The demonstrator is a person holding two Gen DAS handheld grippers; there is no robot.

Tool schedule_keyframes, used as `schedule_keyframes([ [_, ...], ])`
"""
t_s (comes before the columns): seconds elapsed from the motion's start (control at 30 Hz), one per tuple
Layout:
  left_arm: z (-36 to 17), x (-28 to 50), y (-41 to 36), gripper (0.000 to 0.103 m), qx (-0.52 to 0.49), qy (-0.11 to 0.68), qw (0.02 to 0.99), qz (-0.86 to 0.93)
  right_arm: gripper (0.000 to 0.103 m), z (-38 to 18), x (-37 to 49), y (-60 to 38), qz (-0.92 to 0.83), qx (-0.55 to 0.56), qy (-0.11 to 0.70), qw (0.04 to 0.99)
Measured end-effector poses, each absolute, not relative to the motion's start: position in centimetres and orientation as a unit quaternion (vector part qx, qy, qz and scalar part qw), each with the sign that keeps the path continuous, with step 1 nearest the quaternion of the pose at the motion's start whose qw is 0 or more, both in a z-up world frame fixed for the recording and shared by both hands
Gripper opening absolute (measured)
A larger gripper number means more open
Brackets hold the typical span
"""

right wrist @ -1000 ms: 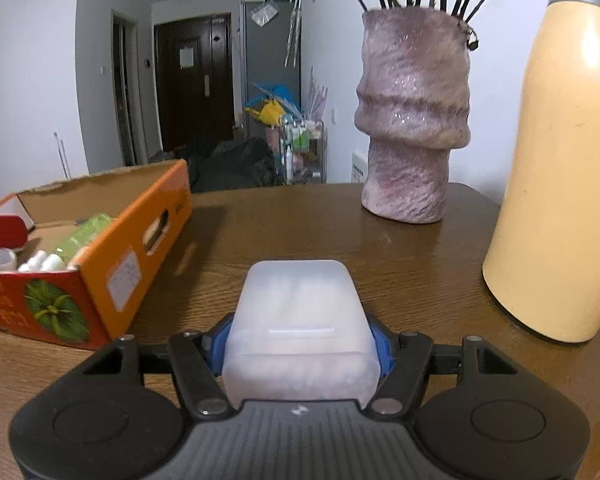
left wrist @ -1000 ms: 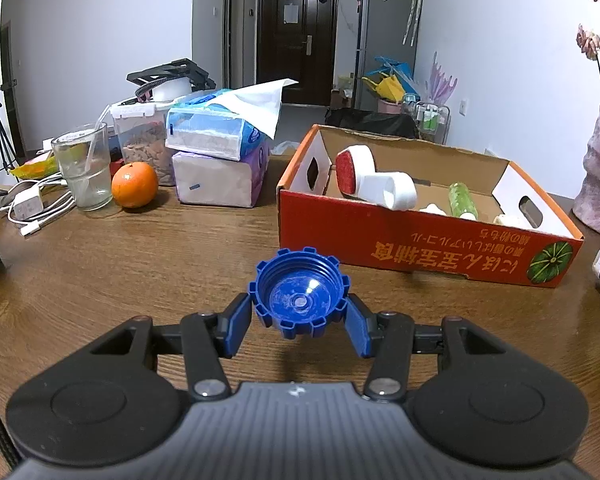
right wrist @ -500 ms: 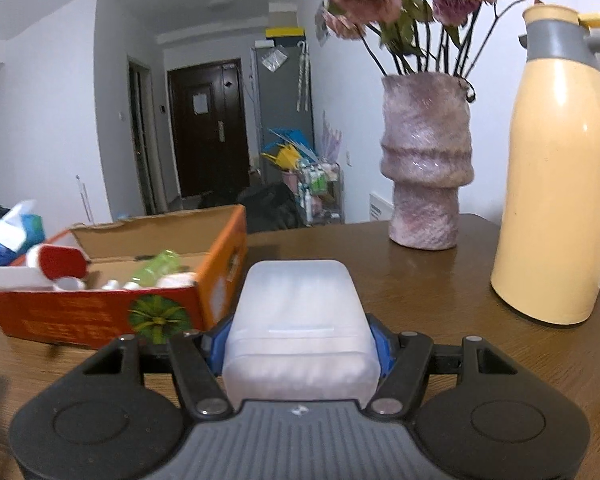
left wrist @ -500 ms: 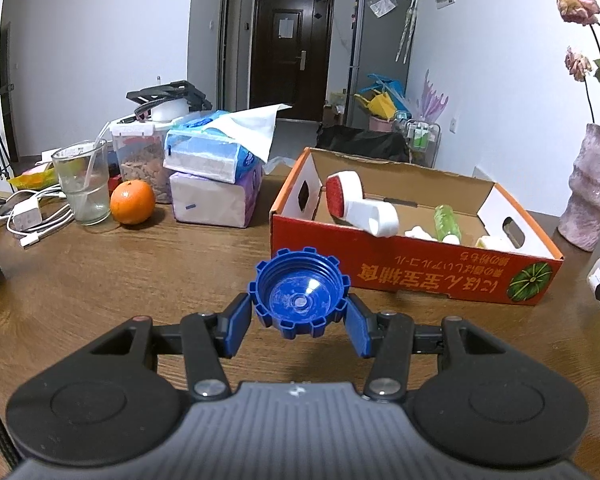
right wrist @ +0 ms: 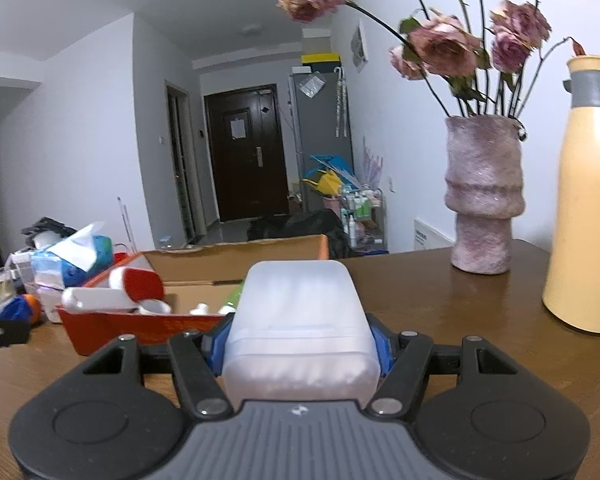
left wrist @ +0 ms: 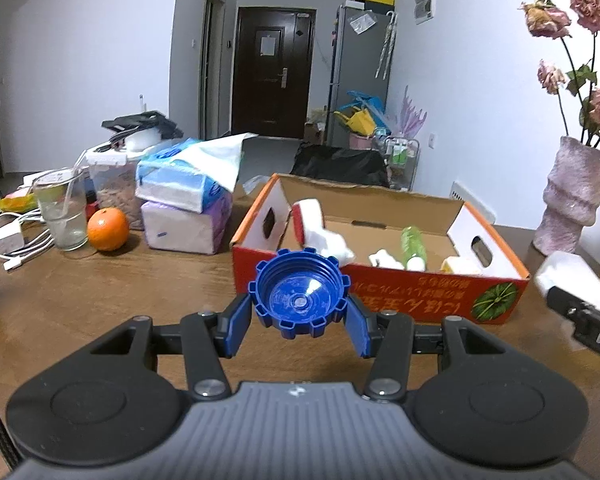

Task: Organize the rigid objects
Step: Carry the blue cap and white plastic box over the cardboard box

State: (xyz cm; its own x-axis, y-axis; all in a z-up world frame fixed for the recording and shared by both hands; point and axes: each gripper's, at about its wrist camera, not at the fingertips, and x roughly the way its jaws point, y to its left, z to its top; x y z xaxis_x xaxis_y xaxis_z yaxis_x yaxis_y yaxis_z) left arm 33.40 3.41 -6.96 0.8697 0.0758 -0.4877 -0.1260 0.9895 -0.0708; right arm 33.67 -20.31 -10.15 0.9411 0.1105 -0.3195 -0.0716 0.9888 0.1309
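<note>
My left gripper (left wrist: 299, 316) is shut on a blue notched bottle cap (left wrist: 299, 293), held above the wooden table just in front of the orange cardboard box (left wrist: 420, 298). The box holds a white bottle with a red cap (left wrist: 312, 224), a green bottle (left wrist: 411, 242) and small white items. My right gripper (right wrist: 300, 344) is shut on a translucent white plastic case (right wrist: 300, 328), raised near the box (right wrist: 140, 326). The case also shows at the right edge of the left wrist view (left wrist: 572, 280).
Left of the box stand tissue packs (left wrist: 184, 208), an orange (left wrist: 108, 229), a glass (left wrist: 62, 214), a food container and white cables. A pink vase with dried roses (right wrist: 484, 196) and a yellow thermos (right wrist: 588, 216) stand at the right.
Both grippers have risen with their loads. The right gripper has swung left toward the box, so the box interior now shows ahead of it and the case appears in the left wrist view.
</note>
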Motion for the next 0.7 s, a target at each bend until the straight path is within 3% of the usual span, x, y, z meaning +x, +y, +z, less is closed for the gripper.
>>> schedule_keyframes([
  [0.7, -5.5, 38.9, 0.4, 0.052, -0.062, 0.225, 0.972, 0.035, 0.065, -9.1, 37.1, -16.2, 0.065, 0.075, 0.139, 0.985],
])
